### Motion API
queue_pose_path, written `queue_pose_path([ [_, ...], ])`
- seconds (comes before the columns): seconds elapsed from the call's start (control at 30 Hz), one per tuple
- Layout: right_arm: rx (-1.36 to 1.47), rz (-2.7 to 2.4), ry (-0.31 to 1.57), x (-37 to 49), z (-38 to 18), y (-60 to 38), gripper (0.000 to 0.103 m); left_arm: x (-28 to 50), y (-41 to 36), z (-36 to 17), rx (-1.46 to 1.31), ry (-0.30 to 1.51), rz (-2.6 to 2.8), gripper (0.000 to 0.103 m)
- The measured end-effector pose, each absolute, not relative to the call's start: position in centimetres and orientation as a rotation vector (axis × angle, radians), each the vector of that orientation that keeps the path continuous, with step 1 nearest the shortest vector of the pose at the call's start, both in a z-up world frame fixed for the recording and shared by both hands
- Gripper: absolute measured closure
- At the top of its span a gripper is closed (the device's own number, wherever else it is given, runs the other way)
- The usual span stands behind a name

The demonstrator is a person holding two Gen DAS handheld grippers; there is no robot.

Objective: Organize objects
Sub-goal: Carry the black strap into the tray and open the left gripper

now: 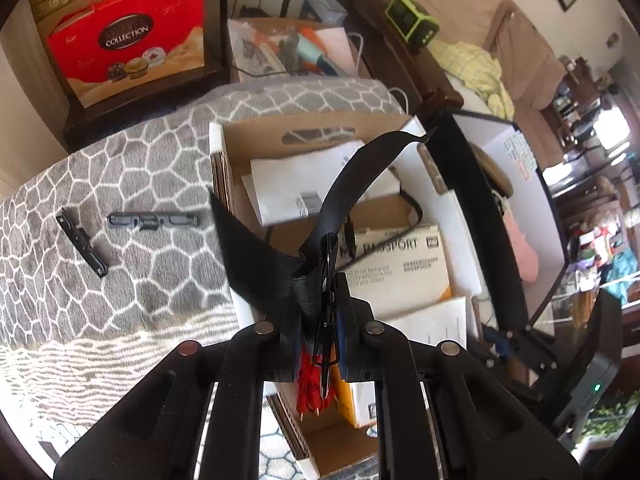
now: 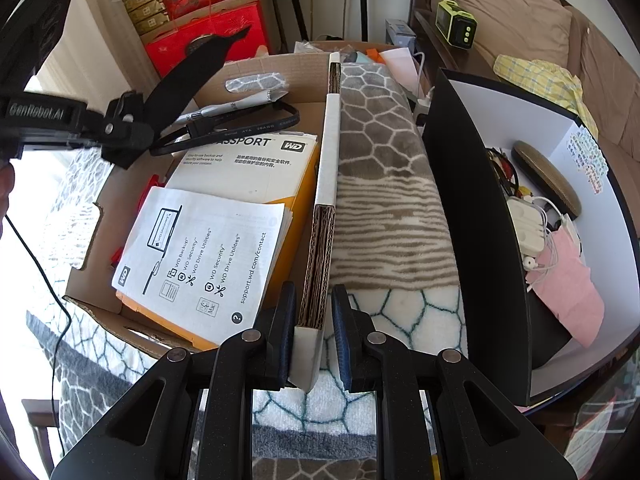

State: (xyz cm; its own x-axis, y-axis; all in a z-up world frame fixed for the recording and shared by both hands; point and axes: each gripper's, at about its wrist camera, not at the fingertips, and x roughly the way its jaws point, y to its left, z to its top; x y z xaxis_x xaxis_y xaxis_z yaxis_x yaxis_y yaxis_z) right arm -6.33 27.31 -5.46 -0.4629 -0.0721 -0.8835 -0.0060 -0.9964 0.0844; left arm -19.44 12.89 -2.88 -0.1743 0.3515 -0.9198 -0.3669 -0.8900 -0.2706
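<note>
My left gripper [image 1: 320,300] is shut on a black webbing strap [image 1: 352,176] with a thin metal clip [image 1: 326,280]. It holds the strap over an open cardboard box [image 1: 224,176]; the strap's loose ends stick up and out. In the right wrist view the same left gripper [image 2: 120,124] and strap [image 2: 192,68] hang above the box's far left corner. My right gripper [image 2: 314,312] straddles the box's thick side wall [image 2: 324,184], its pads closed against the two faces. Inside lie a WD Passport carton [image 2: 248,160], a leaflet [image 2: 208,252] and a black cable [image 2: 240,130].
Two dark plastic pieces [image 1: 82,242] [image 1: 154,221] lie on the grey patterned blanket [image 1: 120,160] left of the box. A black-and-white bin [image 2: 472,200] with earphones and pink cloth stands to the right. A red gift bag [image 1: 128,36] and a green device [image 2: 456,24] sit behind.
</note>
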Motion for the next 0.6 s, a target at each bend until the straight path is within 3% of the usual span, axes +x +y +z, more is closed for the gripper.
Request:
queue_pose_path([
  [0.17, 1.603, -2.653, -0.12, -6.3, -5.5, 27.4, 0.087, -17.5, 13.0, -3.8, -1.675, 0.101, 2.059, 0.09],
  [0.3, 1.605, -2.653, -0.129, -6.3, -5.4, 27.5, 0.087, -17.2, 13.2, -4.8, -1.729, 0.07, 1.989, 0.086],
  [0.4, 1.605, -2.654, -0.127, -6.3, -5.3, 27.4, 0.087, -17.4, 12.8, -4.5, -1.722, 0.005, 1.969, 0.071],
  [0.47, 1.604, -2.653, -0.127, -6.3, -5.4, 27.4, 0.087, -17.5, 12.3, -3.7, -1.693, -0.043, 1.985, 0.055],
  [0.6, 1.605, -2.652, -0.132, -6.3, -5.3, 27.4, 0.087, -17.7, 11.4, -1.8, -1.637, -0.067, 2.041, 0.05],
])
